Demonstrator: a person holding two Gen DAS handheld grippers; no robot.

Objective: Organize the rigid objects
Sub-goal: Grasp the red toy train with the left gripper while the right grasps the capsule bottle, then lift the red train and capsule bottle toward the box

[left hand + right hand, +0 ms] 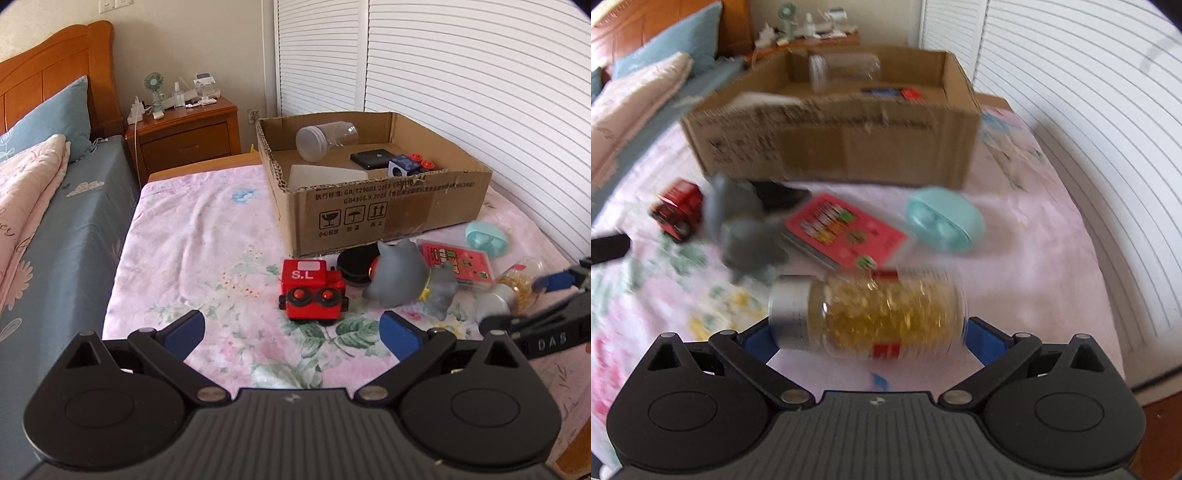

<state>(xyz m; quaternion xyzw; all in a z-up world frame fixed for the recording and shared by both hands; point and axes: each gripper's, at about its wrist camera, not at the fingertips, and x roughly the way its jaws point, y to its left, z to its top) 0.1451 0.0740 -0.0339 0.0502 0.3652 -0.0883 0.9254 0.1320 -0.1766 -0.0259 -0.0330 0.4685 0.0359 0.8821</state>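
One box [369,206] — two jars (one [882,314] amber-filled, one [325,142] clear), one red train [312,291].

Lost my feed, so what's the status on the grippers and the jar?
Left gripper open, empty, facing red train. Right gripper open around jar, jar lying sideways, not clamped. Box ahead; grey toy and pink pack between.

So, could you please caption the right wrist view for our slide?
Right gripper straddles a clear silver-capped bottle of golden capsules lying before the brown cardboard box.
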